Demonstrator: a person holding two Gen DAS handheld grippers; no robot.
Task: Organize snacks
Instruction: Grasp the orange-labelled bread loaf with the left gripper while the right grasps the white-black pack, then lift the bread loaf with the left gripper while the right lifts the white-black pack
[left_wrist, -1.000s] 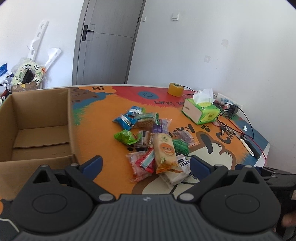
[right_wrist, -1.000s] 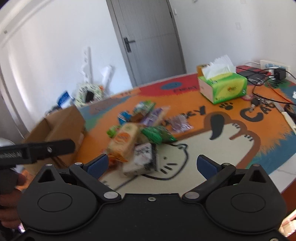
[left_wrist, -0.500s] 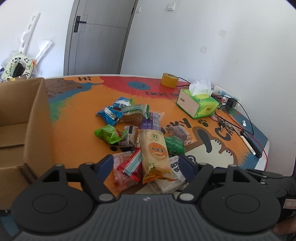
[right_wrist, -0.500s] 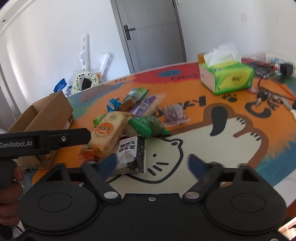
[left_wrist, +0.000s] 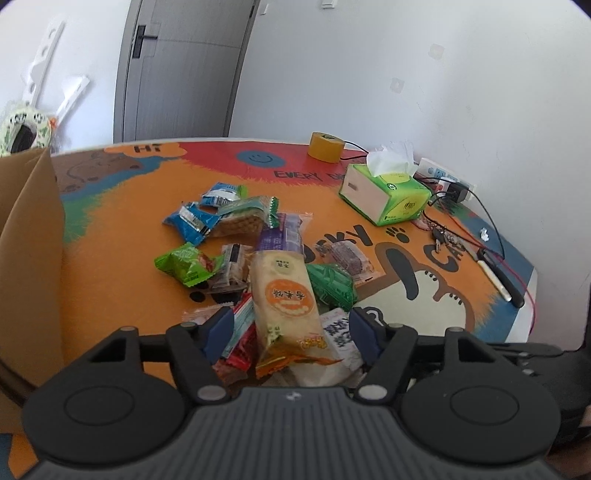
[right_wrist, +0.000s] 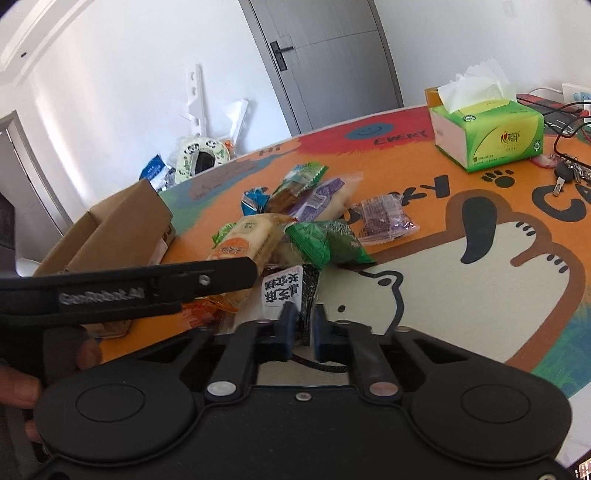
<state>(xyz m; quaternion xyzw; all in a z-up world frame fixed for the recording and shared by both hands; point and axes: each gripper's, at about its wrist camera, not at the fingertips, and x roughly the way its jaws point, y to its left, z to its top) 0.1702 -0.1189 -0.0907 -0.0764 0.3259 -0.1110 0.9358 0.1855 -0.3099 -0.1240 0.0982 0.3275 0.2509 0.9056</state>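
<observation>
Your snack pile (left_wrist: 258, 258) lies loose near the middle of the tabletop (left_wrist: 110, 236), wrappers overlapping. On top is a long cream cracker pack (left_wrist: 286, 295) with an orange roundel and Chinese print, flanked by a dark green pouch (left_wrist: 330, 286), a purple pack (left_wrist: 282, 234) and blue sachets (left_wrist: 192, 221). Your left tongs (left_wrist: 291, 328) stand apart, one pad either side of the cracker pack's near end. Your right tongs (right_wrist: 303, 325) are pinched together on the edge of a black-and-white packet (right_wrist: 286, 291) printed with Chinese characters. The left tool's arm reads "GenRobot.AI". The tabletop wears an orange cartoon mat lettered "HI" and "EVERY". A cardboard box (left_wrist: 29, 258) sits at its left edge, and a green tissue box (left_wrist: 388, 192) towards the far right corner. Behind are white walls and a grey door (left_wrist: 181, 66).
</observation>
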